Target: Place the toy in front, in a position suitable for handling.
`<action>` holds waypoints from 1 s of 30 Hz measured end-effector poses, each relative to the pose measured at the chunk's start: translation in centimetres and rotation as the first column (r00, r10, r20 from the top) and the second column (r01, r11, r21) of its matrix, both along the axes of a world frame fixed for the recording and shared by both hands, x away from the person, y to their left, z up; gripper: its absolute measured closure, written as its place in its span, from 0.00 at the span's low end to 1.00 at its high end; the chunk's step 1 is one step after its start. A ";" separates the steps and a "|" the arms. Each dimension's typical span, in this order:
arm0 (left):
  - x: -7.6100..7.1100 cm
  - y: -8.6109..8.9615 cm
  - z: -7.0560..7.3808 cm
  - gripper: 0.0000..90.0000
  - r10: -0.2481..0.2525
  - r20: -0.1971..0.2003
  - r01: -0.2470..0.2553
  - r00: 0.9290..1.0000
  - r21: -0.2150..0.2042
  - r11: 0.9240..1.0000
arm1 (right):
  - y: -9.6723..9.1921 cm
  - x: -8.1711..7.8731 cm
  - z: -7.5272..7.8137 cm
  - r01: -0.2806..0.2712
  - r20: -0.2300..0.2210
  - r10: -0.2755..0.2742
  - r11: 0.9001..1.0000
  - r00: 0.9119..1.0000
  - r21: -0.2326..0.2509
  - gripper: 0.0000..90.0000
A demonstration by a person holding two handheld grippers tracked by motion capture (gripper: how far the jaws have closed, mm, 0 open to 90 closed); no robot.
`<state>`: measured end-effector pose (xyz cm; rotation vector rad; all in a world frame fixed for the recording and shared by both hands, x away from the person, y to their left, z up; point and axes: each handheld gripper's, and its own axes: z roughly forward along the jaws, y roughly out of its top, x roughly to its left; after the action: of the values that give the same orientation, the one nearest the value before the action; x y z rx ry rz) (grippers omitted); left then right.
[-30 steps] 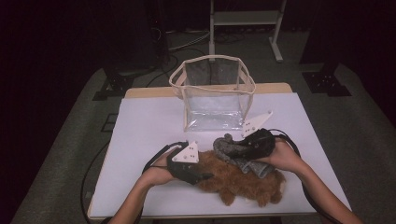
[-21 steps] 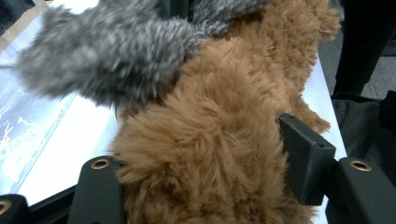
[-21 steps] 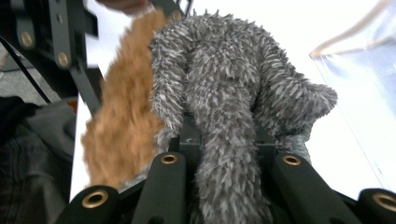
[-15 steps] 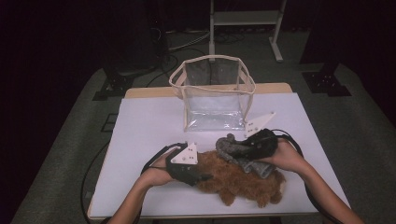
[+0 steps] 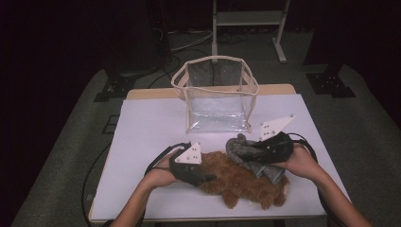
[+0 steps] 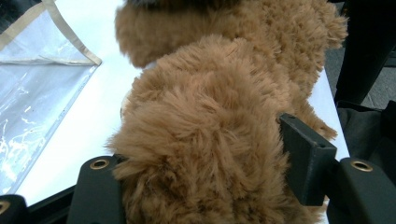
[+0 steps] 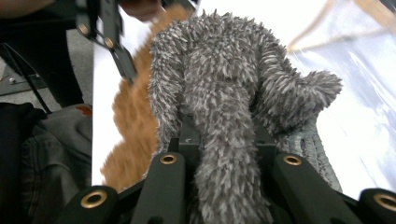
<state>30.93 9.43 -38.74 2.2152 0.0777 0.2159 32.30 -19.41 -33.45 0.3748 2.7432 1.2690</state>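
Between the jaws of the left gripper (image 5: 208, 178) sits a thick fold of the brown plush toy (image 5: 246, 182), which lies on the white table (image 5: 151, 127) at the near edge; in the left gripper view its long tan pile bulges between both jaws, which pinch it from either side. Just beyond and to the right of that gripper, the right gripper (image 5: 253, 152) is clenched on the grey fuzzy sock (image 5: 243, 149), whose shaggy grey-and-white pile drapes over its jaws in the right gripper view.

Compared with a second ago, the sock has risen a little off the brown toy and its bunched end now stands clear toward the clear plastic bag (image 5: 217, 101) (the left gripper has hardly shifted). I judge that the sock is being peeled away from the toy while the left gripper pins the toy down, with the open-topped bag, standing upright ahead of both grippers, the likely destination.
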 end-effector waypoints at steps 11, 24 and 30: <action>0.3 0.5 -0.4 0.30 0.004 -0.020 -0.004 1.000 -0.044 0.999 | 0.1 0.0 -3.0 0.004 -0.022 -0.004 1.000 1.000 -0.022 0.81; 1.1 2.0 -2.5 0.10 0.001 -0.096 -0.010 0.995 -0.095 0.995 | -1.4 -0.1 -3.7 0.031 -0.031 -0.031 1.000 0.999 0.003 0.81; 1.8 2.1 -3.1 0.07 0.008 -0.164 -0.029 0.986 -0.123 0.992 | -1.8 -0.1 -3.8 0.036 -0.037 -0.035 0.999 0.999 0.006 0.81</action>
<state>32.69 11.53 -41.88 2.1039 0.1968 0.0380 32.16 -21.18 -37.29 0.4503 2.7506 1.2756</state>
